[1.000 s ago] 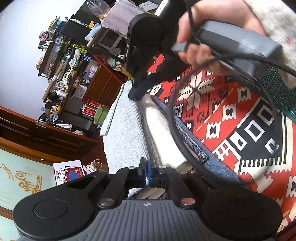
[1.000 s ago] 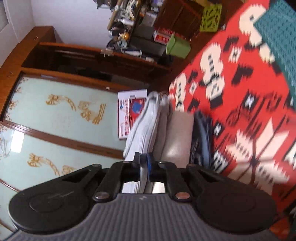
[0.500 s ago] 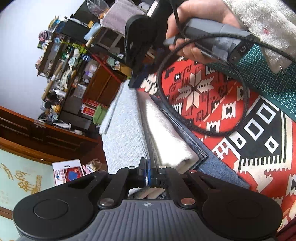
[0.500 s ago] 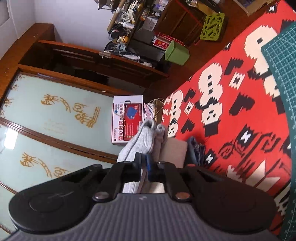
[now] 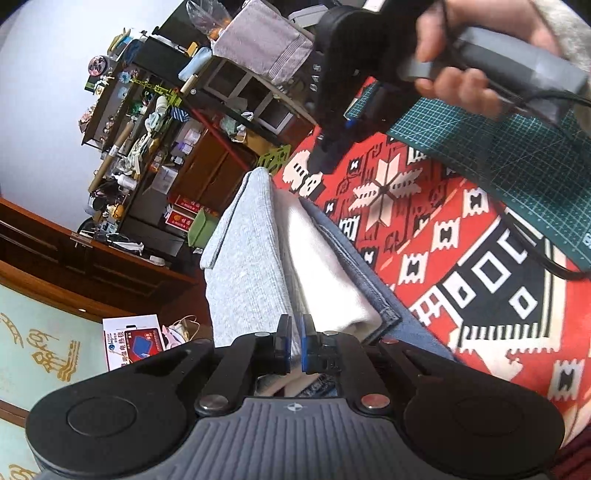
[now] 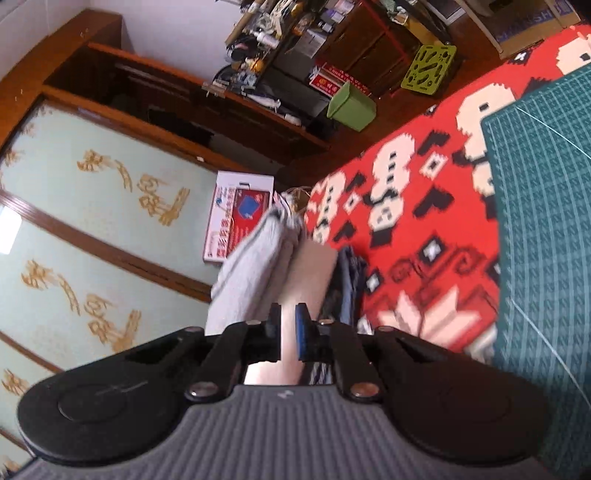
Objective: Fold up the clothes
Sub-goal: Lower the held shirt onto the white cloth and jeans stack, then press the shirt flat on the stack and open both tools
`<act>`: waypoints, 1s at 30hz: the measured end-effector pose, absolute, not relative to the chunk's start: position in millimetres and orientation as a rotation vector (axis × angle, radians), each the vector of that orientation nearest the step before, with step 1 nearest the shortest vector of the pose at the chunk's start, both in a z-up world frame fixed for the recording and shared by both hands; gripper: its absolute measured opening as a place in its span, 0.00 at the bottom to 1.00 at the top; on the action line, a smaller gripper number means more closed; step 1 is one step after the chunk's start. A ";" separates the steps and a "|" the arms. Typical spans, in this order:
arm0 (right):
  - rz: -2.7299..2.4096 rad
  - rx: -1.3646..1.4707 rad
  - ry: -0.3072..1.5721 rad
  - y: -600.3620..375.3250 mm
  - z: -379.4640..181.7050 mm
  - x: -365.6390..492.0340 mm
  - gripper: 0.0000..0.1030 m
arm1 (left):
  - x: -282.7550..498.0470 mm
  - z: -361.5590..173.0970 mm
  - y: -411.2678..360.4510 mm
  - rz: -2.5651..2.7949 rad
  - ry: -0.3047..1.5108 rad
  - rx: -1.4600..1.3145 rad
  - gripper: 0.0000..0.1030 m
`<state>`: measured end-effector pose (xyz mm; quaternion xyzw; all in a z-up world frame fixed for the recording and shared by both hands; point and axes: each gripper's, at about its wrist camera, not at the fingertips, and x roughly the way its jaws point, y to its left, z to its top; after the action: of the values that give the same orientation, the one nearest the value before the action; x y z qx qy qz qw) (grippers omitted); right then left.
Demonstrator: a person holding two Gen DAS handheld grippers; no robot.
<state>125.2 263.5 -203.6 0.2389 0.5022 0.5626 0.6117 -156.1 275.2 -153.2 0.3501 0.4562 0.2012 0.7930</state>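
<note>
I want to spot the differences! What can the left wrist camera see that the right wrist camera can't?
Only the left wrist view shows the person's hand holding the right gripper above the red patterned cloth, plus a black cable.

Only the right wrist view shows the wide pale green panels with gold characters.

Both show the folded stack: grey garment, cream one and jeans, the green cutting mat and a small green bin.

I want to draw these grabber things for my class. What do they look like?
Each gripper is black, with two round side discs, silver bolts and a ribbed grey body. The left gripper and right gripper both have blue pads on the jaws. In the left wrist view, the right one has a grey handle with a black cable, and the person wears a fuzzy pale sleeve.
</note>
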 end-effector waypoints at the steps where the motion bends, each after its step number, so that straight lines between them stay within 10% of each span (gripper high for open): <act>1: 1.304 0.537 1.161 259.0 -202.5 119.4 0.10 | -157.8 -152.8 273.6 0.433 0.980 0.749 0.06; 30: 1.428 0.036 0.868 275.1 -113.1 -12.1 0.12 | -196.7 -101.5 368.4 0.482 0.789 0.220 0.09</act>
<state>-12.1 275.1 -113.1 0.0160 0.3850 0.6339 0.6706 -196.7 368.4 -101.5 0.1059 0.3798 0.2319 0.8893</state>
